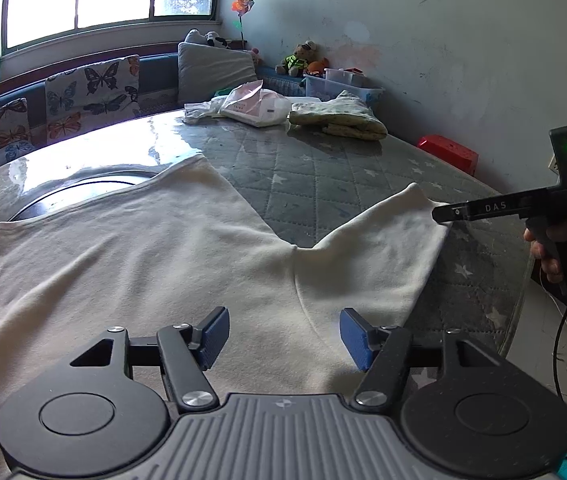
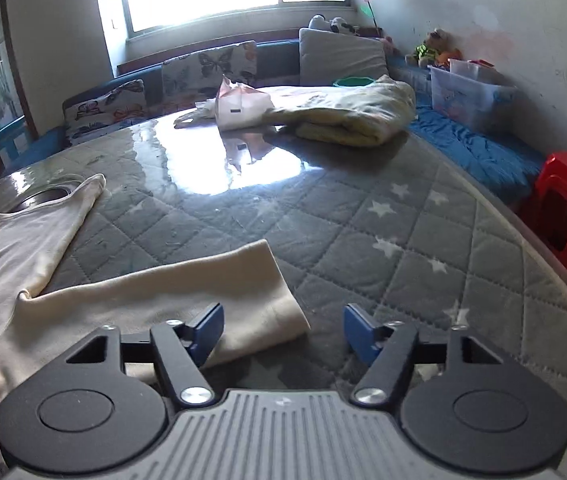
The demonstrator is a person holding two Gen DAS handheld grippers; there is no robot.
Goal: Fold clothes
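A cream-white T-shirt [image 1: 131, 264] lies spread flat on the table [image 1: 323, 176], which is covered in grey quilted cloth with white stars under a glossy sheet; in the left wrist view the garment fills the lower and middle left of the frame, its body running toward the upper left and one sleeve [image 1: 379, 248] reaching toward the right. The left gripper [image 1: 283, 336] hangs over the shirt at the bottom of that frame, its blue pads [image 1: 214, 338] apart with only flat fabric beneath them, nothing pinched. At the right edge of the same view the right gripper [image 1: 449, 214] is seen side-on, held by a hand [image 1: 545, 252], its tip at the sleeve's cuff edge; whether it touches the cloth is hard to tell from there. In the right wrist view the right gripper's fingers [image 2: 205, 334] stand apart, the left one over the cuff corner, the right one over bare table. A folded yellowish garment [image 2: 347, 116] and a pink-white bag [image 2: 243, 106] lie at the table's far side, in the upper middle.
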